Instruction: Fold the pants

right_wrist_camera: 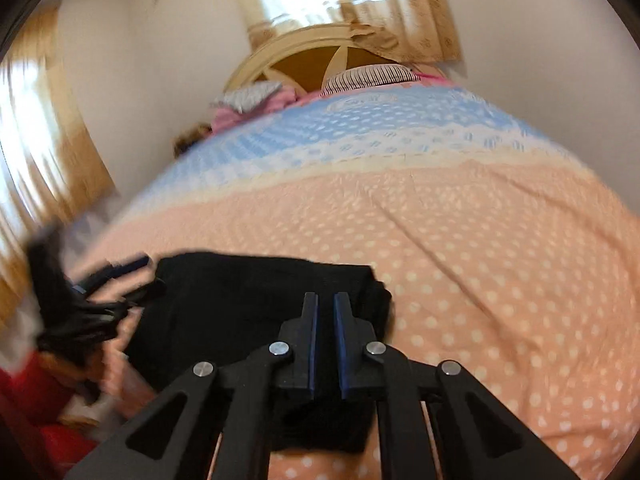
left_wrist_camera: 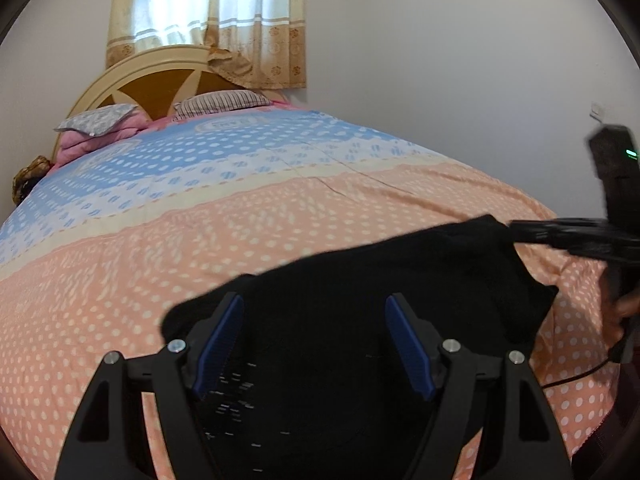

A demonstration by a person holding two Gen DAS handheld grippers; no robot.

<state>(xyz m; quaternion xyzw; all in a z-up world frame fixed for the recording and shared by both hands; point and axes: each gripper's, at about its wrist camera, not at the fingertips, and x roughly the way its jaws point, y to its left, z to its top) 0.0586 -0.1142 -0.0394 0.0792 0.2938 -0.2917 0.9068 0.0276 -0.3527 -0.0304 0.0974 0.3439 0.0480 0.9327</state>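
While the black pants [left_wrist_camera: 360,280] lie bunched on the near, peach-dotted part of the bedspread [left_wrist_camera: 120,272], the left gripper [left_wrist_camera: 316,340] hovers level over them, its blue-padded fingers spread wide and holding nothing. The right gripper [right_wrist_camera: 324,320] has its fingers nearly together; whether cloth is pinched between them I cannot tell, though its tips meet the pants' far right corner. Beyond the pants the bedspread runs bare to the pillows [left_wrist_camera: 224,102] and headboard [left_wrist_camera: 160,76].
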